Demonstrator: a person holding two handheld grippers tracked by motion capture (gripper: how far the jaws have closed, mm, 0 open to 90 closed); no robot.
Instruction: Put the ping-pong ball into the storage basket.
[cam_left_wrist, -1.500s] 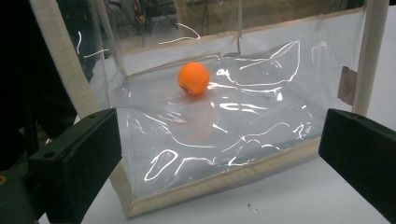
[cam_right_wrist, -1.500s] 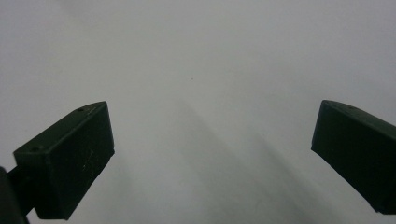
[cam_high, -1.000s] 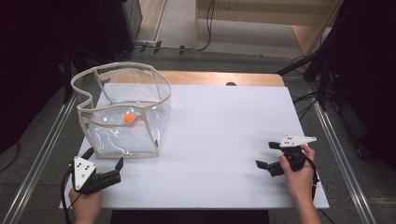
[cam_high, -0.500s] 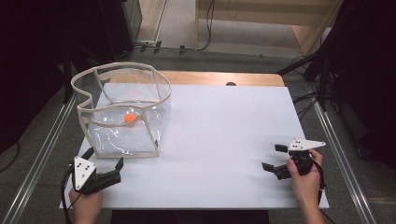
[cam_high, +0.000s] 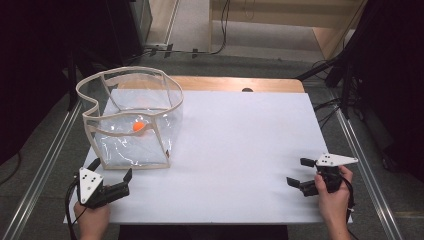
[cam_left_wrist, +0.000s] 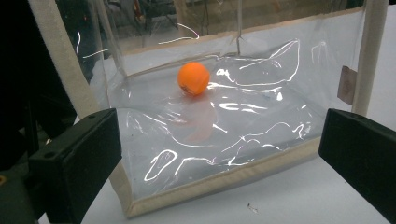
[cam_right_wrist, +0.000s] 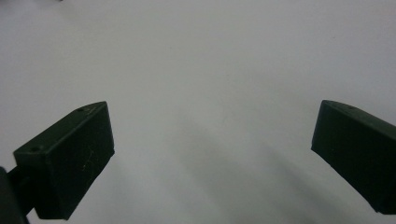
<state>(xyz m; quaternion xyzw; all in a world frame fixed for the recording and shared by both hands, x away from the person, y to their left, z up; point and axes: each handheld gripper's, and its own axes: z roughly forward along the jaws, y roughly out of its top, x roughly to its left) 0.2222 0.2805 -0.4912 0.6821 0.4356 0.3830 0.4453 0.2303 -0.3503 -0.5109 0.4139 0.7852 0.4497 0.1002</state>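
Since the earlier frames, the right hand-held gripper (cam_high: 303, 173) has drawn back toward the near right corner of the counter (cam_high: 240, 145), moving closer to the person and slightly outward. The left hand-held gripper (cam_high: 111, 172) has kept its place at the near left corner, and the bag and ball have not shifted.

Left hand-held gripper: jaws spread wide, nothing between them. It is held by the left hand (cam_high: 92, 217) just in front of the near bottom edge of the clear plastic bag (cam_high: 132, 145), close to it but not touching. In the left gripper view the two black jaws frame the bag's near wall, with the cream fabric trim along its bottom seam just ahead of them.

Right hand-held gripper: jaws spread wide, nothing between them. It is held by the right hand (cam_high: 332, 200) over bare white counter, well apart from the bag. The right gripper view shows the white surface between its jaws.

Clear plastic bag: stands upright and open-topped on the left part of the counter, with a cream rim and cream edge bands.

Orange ball (cam_high: 138, 127): rests inside the bag on its floor, toward the far side, seen through the transparent wall in the left gripper view (cam_left_wrist: 193, 78).
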